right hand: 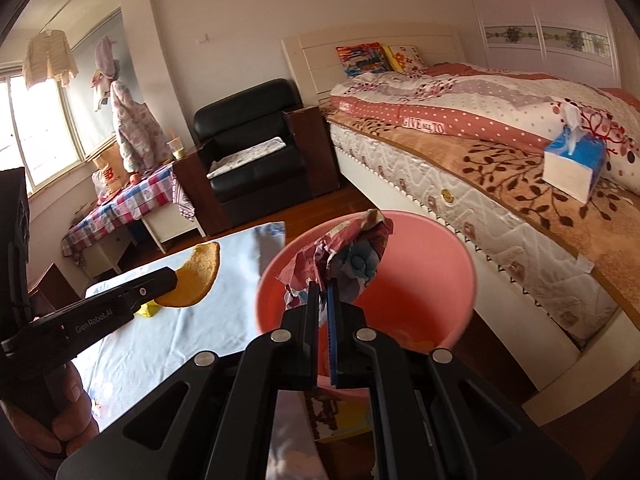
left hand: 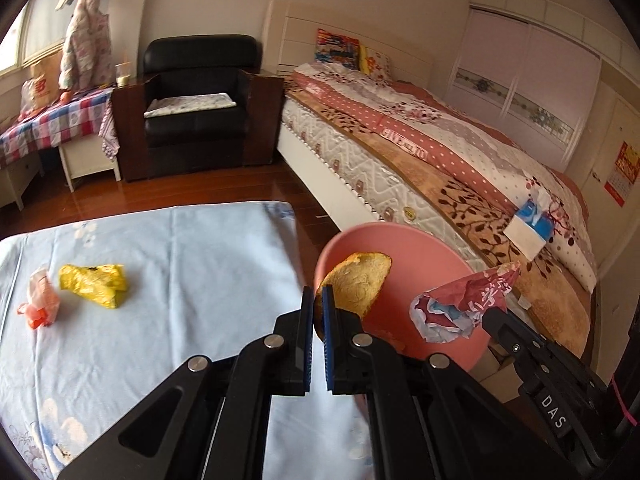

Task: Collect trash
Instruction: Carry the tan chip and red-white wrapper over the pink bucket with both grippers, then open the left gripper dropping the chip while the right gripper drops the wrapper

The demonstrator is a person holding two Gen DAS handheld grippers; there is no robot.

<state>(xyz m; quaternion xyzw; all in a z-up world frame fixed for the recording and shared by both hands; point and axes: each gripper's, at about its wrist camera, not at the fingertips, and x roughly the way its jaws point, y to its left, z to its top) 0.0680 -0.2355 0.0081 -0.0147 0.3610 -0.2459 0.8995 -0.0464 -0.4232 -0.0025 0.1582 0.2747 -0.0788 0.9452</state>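
My left gripper point(left hand: 319, 294) is shut on a yellow fruit peel point(left hand: 358, 286) and holds it at the left rim of a pink bin point(left hand: 400, 248). My right gripper point(right hand: 323, 294) is shut on a crumpled red patterned wrapper point(right hand: 344, 258) and holds it over the mouth of the pink bin point(right hand: 432, 264). The wrapper also shows in the left wrist view point(left hand: 460, 304), and the peel in the right wrist view point(right hand: 196, 276). A yellow crumpled wrapper point(left hand: 94, 282) and an orange-white plastic bag point(left hand: 40, 298) lie on the light blue cloth point(left hand: 180, 260) at the left.
A bed point(left hand: 460, 168) with a blue tissue box point(right hand: 574, 164) runs along the right, close to the bin. A black armchair point(left hand: 196, 96) and a side table with a checked cloth point(left hand: 52, 120) stand at the back. Wooden floor point(left hand: 160, 192) lies between.
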